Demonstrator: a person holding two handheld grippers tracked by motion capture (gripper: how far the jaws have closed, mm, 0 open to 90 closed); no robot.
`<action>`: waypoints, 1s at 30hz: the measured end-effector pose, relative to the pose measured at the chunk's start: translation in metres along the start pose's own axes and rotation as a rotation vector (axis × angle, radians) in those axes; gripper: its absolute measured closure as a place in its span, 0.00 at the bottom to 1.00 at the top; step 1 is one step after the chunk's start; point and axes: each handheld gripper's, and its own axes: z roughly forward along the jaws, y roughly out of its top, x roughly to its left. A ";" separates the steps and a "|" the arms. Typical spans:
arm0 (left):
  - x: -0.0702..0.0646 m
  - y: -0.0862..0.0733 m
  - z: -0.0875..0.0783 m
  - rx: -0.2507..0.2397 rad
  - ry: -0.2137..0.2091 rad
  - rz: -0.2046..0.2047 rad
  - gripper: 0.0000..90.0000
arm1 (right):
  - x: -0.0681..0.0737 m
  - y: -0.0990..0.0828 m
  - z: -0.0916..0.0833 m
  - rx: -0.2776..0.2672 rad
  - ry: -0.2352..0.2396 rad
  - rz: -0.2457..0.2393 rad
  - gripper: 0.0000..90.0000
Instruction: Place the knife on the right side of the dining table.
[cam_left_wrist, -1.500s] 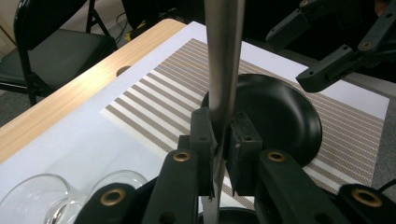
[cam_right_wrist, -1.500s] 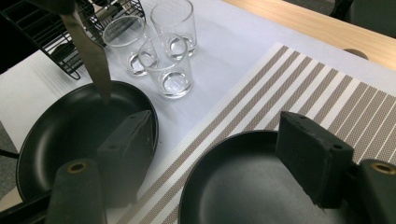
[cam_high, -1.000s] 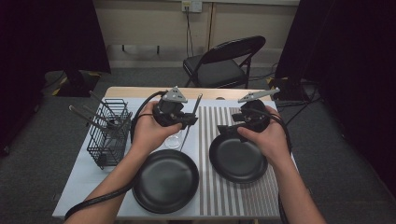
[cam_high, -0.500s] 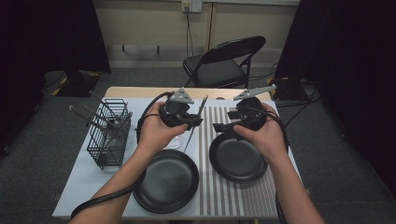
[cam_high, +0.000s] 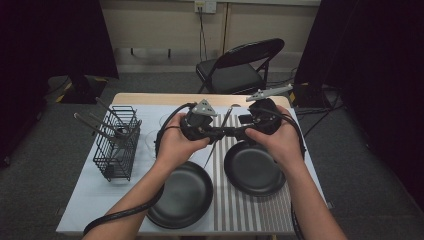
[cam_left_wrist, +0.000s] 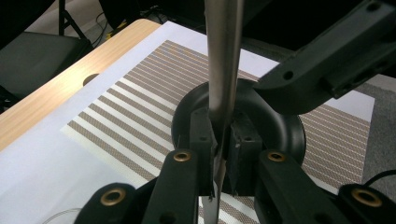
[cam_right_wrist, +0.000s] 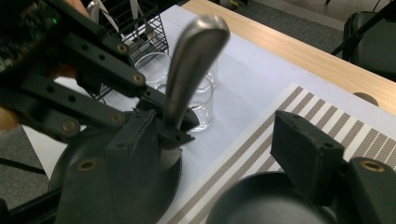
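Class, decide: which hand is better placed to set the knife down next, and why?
Left. The left gripper is shut on the knife; the right gripper is open beside it, jaws just closing, not yet gripping.

A brushed metal knife (cam_left_wrist: 223, 60) is seen, with glossy black plates (cam_high: 254, 169), clear glasses (cam_right_wrist: 201, 100), a wire basket (cam_high: 116, 142) and a wooden desk (cam_right_wrist: 299, 49).

A staged recording room rather than a home: black curtains (cam_high: 55, 40) flank a bare wall, a folding chair (cam_high: 240, 67) stands behind the lone bench (cam_high: 150, 100), and cables (cam_high: 320, 107) cross grey carpet.
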 end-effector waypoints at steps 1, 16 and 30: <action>0.000 0.000 0.000 0.001 -0.002 0.006 0.91 | 0.001 0.001 0.000 -0.003 0.002 -0.003 0.35; -0.006 -0.002 0.007 -0.002 -0.029 0.005 0.91 | 0.000 0.007 0.003 -0.008 -0.004 0.041 0.49; -0.007 -0.006 0.012 -0.015 -0.045 -0.013 0.91 | -0.002 0.006 0.005 -0.012 0.063 0.102 0.75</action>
